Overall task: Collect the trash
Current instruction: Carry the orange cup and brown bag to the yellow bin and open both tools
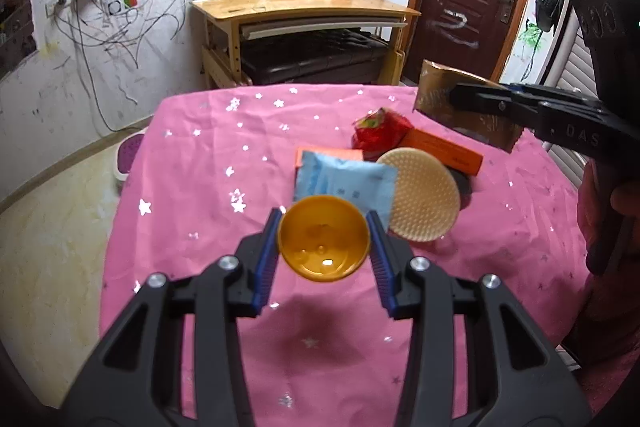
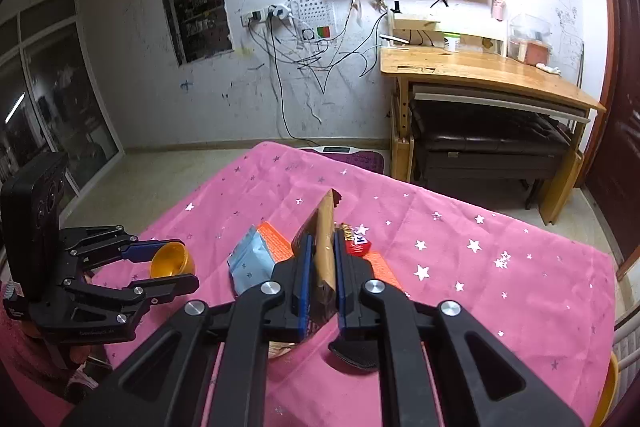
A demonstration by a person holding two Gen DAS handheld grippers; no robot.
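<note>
left gripper [image 1: 324,227] clenched on a small orange cup [image 1: 324,241], blue pads pressing its sides, held clear above the near part of the pink star-print tablecloth [image 1: 208,155]. right gripper [image 2: 320,259] clamped on a flat brown-gold wrapper [image 2: 323,239], lifted off the cloth and standing on edge between the pads. still lying near the middle of the table, toward its right edge: a light blue sachet [image 1: 344,183] partly over an orange box [image 1: 442,149], touching a cream bristled disc [image 1: 424,203], with a red crumpled wrapper [image 1: 382,133] just behind. possibly a dark flat item under the disc, too hidden to name.
</note>
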